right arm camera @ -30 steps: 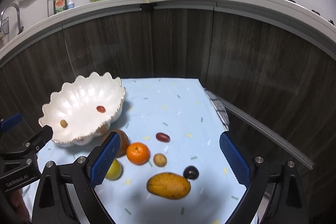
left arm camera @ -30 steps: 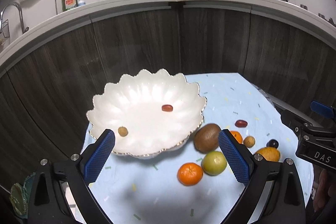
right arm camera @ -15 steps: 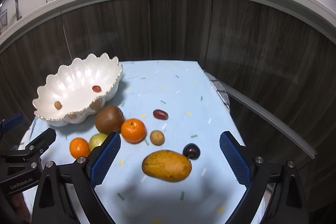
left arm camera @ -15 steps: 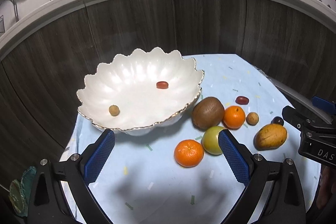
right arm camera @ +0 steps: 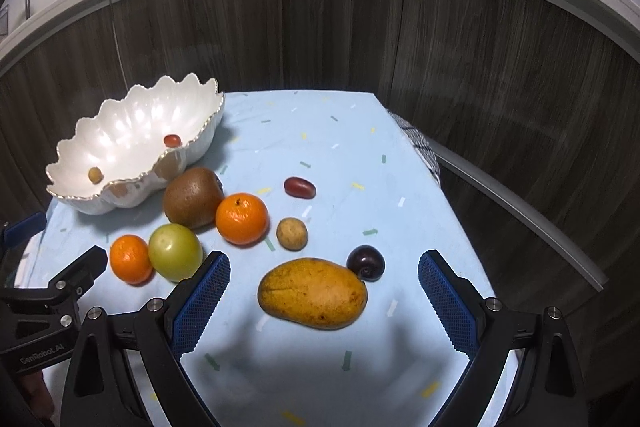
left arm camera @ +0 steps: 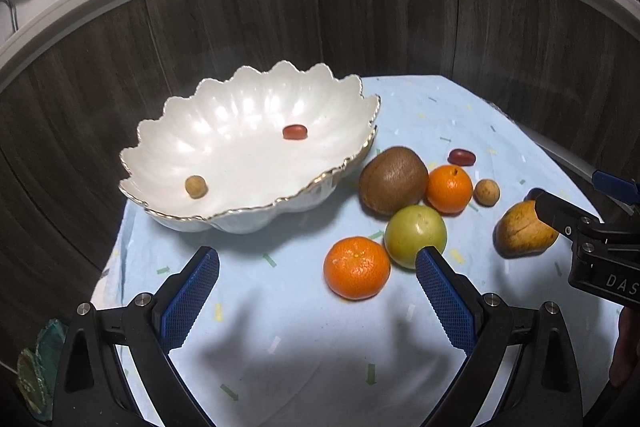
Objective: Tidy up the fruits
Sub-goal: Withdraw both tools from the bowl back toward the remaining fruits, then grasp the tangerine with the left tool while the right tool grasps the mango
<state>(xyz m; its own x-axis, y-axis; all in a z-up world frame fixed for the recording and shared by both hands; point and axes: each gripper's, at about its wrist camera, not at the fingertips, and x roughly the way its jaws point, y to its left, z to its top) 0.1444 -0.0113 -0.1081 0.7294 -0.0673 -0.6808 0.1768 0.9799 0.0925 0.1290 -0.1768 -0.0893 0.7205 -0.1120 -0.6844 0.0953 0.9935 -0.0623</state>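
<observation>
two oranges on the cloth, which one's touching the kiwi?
The farther orange, which rests against the kiwi. The nearer orange only touches the green fruit.

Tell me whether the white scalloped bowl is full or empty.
Nearly empty: the white scalloped bowl holds only a small red fruit and a small tan fruit.

My left gripper (left arm camera: 317,297) and right gripper (right arm camera: 324,301) are matte black frames with silver screws, blue cross-hatched finger pads (right arm camera: 202,301), and white lettering on the bodies.
</observation>
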